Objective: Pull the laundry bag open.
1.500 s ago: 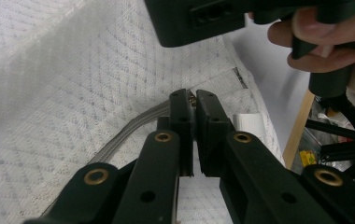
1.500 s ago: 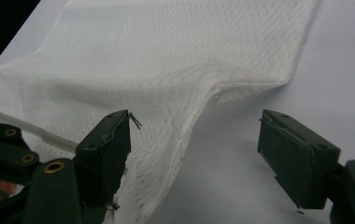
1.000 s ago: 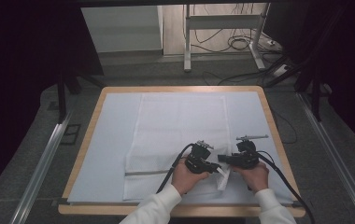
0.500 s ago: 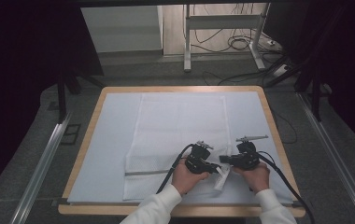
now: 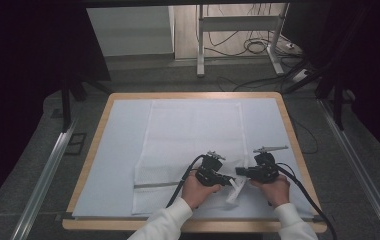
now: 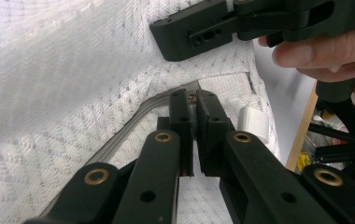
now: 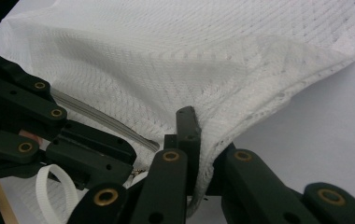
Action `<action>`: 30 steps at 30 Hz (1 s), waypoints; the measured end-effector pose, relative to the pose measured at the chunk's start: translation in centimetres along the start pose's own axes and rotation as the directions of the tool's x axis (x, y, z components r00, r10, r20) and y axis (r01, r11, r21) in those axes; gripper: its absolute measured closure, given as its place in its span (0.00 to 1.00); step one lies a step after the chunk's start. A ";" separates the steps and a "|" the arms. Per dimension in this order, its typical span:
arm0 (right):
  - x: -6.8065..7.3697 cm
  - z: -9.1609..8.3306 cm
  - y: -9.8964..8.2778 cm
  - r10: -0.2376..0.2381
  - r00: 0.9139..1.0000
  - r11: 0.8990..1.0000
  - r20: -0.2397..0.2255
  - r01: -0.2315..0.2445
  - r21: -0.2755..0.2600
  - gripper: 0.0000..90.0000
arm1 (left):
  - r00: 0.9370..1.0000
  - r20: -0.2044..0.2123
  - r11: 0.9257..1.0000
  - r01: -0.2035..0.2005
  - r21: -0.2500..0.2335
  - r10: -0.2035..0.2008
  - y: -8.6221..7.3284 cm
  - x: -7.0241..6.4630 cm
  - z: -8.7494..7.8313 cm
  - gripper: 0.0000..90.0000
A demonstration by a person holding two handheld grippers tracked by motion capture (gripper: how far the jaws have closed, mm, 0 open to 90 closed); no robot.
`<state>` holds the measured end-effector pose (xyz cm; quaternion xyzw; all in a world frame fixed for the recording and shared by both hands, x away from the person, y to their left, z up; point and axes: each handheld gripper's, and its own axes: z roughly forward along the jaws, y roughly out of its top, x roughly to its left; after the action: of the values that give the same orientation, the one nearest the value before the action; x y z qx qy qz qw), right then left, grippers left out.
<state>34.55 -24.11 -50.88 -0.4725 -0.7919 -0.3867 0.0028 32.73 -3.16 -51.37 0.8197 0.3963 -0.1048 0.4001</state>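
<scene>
White mesh bag (image 5: 188, 145) pinched by left gripper (image 6: 194, 112) and right gripper (image 7: 199, 140).

left hand-held gripper (image 5: 224, 179) clamped, right hand-held gripper (image 5: 240, 171) clamped

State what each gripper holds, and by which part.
Left gripper: shut on the mesh bag's zipper, near its end. Right gripper: shut on the bag's mesh fabric beside the zipper.

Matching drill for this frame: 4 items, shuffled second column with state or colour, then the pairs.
1. left gripper
2. right gripper
3. zipper
4. table rim

A. wooden, tan
B. grey line across the mesh bag
C. jaws pinched at the zipper's end
D. jaws clamped on a fold of mesh

Pairs: 1-C, 2-D, 3-B, 4-A
</scene>
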 end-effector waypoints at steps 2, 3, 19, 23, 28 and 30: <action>0.0 0.0 0.0 -0.001 1.000 1.000 0.001 0.001 -0.003 0.98 | 1.000 0.002 1.000 0.001 0.002 -0.001 0.0 0.1 0.0 0.96; 0.0 0.0 0.0 0.000 1.000 1.000 0.004 0.000 -0.003 0.98 | 1.000 0.003 1.000 0.002 0.002 -0.002 0.0 0.1 0.0 0.96; 0.0 -0.1 0.0 0.000 1.000 1.000 0.005 0.000 -0.009 0.98 | 1.000 0.007 1.000 0.013 0.002 -0.013 -0.1 0.4 0.0 0.96; 0.0 -0.1 0.0 -0.001 1.000 1.000 0.006 0.001 -0.010 0.98 | 1.000 0.007 1.000 0.013 0.004 -0.013 -0.1 0.5 0.1 0.96; 0.0 -0.1 0.0 -0.003 1.000 1.000 0.007 0.003 -0.012 0.98 | 1.000 0.005 1.000 0.015 0.004 -0.015 -0.1 0.5 0.1 0.96; 0.0 -0.2 0.0 -0.003 1.000 1.000 0.007 0.003 -0.014 0.98 | 1.000 -0.006 1.000 0.010 -0.005 -0.010 -0.1 0.4 0.1 0.96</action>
<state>34.46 -24.19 -50.78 -0.4728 -0.7899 -0.3905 -0.0038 32.93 -2.94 -51.74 0.8170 0.4018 -0.1033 0.4005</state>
